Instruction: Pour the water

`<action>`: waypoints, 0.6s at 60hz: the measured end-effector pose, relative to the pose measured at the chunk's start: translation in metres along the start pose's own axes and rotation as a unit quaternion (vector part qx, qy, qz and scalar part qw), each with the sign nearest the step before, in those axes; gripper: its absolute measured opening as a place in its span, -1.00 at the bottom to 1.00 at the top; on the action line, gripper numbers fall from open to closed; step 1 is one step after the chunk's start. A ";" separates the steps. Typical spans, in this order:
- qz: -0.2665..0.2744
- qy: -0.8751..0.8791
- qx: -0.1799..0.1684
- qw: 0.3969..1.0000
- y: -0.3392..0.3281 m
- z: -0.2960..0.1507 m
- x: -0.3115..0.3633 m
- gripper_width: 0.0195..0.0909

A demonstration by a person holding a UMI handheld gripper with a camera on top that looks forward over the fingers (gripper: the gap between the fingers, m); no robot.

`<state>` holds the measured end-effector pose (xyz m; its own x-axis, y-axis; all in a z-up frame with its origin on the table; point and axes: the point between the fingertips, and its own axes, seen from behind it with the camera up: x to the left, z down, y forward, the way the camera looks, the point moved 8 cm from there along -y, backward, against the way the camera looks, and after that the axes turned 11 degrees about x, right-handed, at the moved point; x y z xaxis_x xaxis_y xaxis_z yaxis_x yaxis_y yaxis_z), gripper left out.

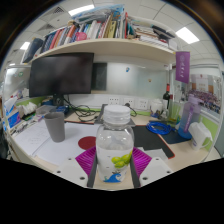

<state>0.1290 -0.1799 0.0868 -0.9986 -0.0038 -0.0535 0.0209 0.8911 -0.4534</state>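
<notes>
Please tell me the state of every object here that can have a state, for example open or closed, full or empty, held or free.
Water bottle: upright, white cap on, held between the jaws.
Gripper: shut on the bottle, both purple pads against its sides.
Grey cup: upright on the desk, free; contents cannot be seen.
Monitor: screen dark.
Bookshelf: loaded with books.

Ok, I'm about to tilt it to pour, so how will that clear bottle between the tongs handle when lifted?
The bottle looks like thin clear plastic, so it may flex if squeezed hard. It is tall and narrow, likely tippy if nudged near its white cap. The tongs appear closed on its lower body, so the smooth wall might slip.
</notes>
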 end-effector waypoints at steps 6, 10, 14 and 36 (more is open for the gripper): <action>0.006 0.004 -0.023 1.000 0.002 -0.004 -0.004 -0.18; 0.011 0.003 -0.031 0.999 0.003 -0.003 -0.004 -0.27; 0.013 0.004 -0.037 0.999 0.004 -0.003 -0.004 -0.37; 0.039 -0.081 0.020 0.996 0.010 -0.046 0.000 -0.45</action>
<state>0.1268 -0.1505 0.1230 -0.9730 -0.0122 -0.2307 0.1024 0.8724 -0.4780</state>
